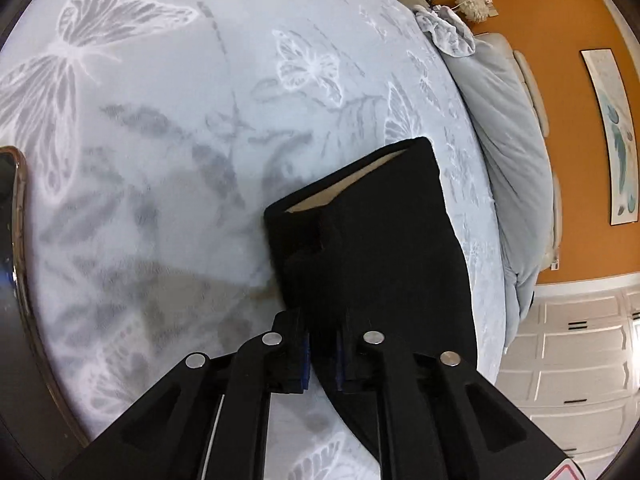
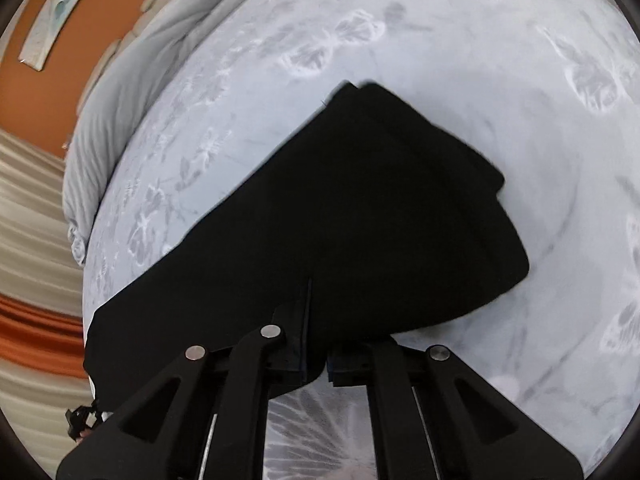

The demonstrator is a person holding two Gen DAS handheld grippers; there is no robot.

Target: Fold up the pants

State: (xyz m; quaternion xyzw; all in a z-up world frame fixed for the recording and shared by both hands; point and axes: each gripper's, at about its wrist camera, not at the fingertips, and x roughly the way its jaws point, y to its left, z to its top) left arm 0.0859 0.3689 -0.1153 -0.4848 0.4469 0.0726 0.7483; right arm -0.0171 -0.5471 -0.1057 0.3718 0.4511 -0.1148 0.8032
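- Location: the black pants [image 1: 372,232] lie on a bed [image 1: 160,120] covered with a pale blue butterfly-print sheet. A bunched grey duvet [image 1: 508,152] sits along the far edge by the orange wall [image 1: 568,32].
- Left gripper [image 1: 323,354]: fingers nearly closed, with black cloth running between the blue pads. Judged to be pinching an edge of the pants.
- Right gripper [image 2: 316,354]: fingers close together, black cloth gathered between them and draped over the tips. Judged to be holding the pants as well.
- Condition of the garment: in the left wrist view a squared end shows a tan lining at its open edge, and cloth layers overlap there. In the right wrist view the pants [image 2: 340,220] appear doubled, with stacked layered edges at the far end.
- Progress: at least one fold looks made; the bundle is still broad and partly lifted at the near edge.
- Remaining, by judgement: lay the held edge down, square the layers, release. Whether a further fold is needed cannot be told.
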